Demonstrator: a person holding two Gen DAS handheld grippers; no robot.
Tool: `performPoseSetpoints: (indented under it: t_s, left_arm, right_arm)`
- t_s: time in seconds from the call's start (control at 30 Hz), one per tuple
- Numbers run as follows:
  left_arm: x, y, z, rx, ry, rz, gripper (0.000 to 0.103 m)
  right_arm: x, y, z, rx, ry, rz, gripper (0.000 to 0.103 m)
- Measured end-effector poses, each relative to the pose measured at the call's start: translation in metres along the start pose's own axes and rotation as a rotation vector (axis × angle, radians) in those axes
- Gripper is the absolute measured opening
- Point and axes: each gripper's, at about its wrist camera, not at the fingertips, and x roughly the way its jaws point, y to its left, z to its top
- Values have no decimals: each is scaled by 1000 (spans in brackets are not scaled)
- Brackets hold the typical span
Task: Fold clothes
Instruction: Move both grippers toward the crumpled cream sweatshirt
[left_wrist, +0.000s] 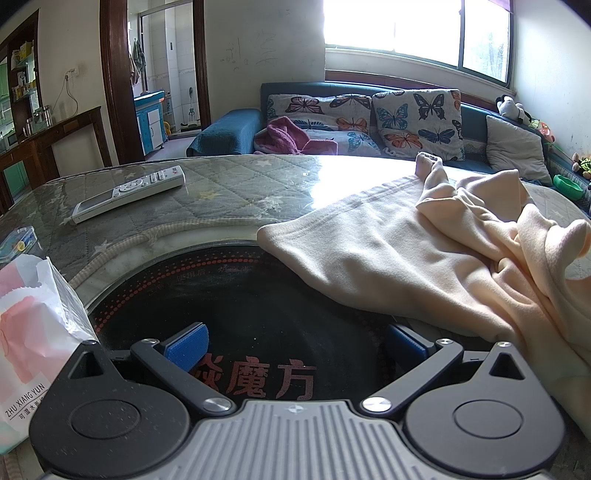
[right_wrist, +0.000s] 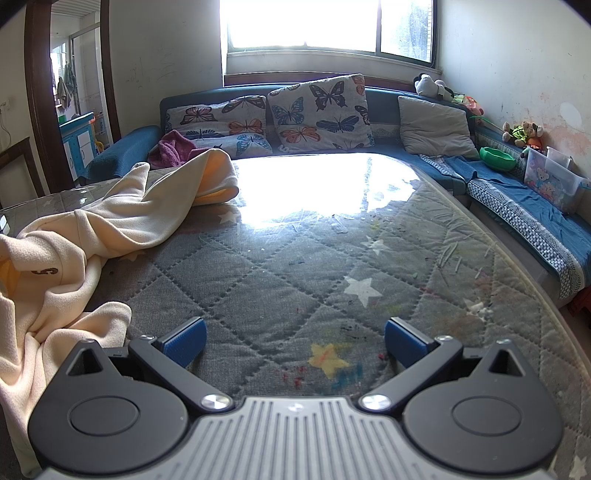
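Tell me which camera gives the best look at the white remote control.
The left wrist view. The remote control lies there in full on the quilted table cover, buttons visible, apart from the cream garment. The right wrist view does not show it; the garment fills that side.

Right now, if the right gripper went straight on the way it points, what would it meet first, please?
The right gripper, jaws open, points across the grey quilted star-pattern table cover. The way looks free up to the butterfly-print cushions, though depth is unclear. The cream fleece garment lies left.

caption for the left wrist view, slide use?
Open left gripper over black cooktop, beside crumpled cream garment; remote behind.
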Motion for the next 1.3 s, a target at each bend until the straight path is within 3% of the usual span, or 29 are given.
performPoseSetpoints:
  t_s: [0.67,1.3]
  left_arm:
    - [-6,-2,2,23,26,-22,103]
    - [-59,-10,-13,27,-19,2,103]
  right_arm:
    - [-8,-1,-2,-12,-9,5,103]
    - [-50,18,-21,-111,-50,36,103]
